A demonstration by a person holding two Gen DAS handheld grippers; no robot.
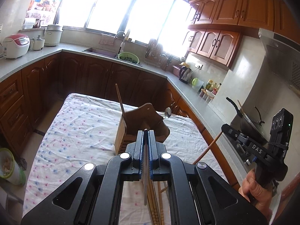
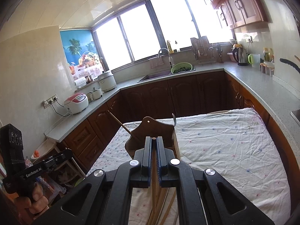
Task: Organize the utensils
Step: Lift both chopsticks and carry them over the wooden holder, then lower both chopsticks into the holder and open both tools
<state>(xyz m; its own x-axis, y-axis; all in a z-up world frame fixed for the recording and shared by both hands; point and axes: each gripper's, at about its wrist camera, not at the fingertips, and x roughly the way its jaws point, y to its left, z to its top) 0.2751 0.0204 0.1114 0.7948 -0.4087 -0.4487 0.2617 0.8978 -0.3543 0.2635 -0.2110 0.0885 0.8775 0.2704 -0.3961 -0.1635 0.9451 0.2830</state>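
While spread wide under both cameras, carries little: cloth-covered desk [image 1: 75,131], flower-printed and creased. Toward its far end, upright, a wooden utensil holder [image 1: 146,118] with a peaked back panel. Raised over the near end, side by side and aimed at that holder, two hand-held grippers. Left gripper [image 1: 145,133]: fingers pressed together on a thin metal utensil handle [image 1: 145,187], which runs back between them toward the camera. Right gripper [image 2: 153,140]: fingers clamped on a wooden chopstick [image 2: 154,187], its tip just showing at the fingertips. Loose on the cloth beneath both grippers, several spare chopsticks [image 1: 159,202]. Standing in the holder, a leaning stick [image 1: 120,101] tilted left at its left side, and a metal spoon [image 1: 168,112], bowl up, at its right.
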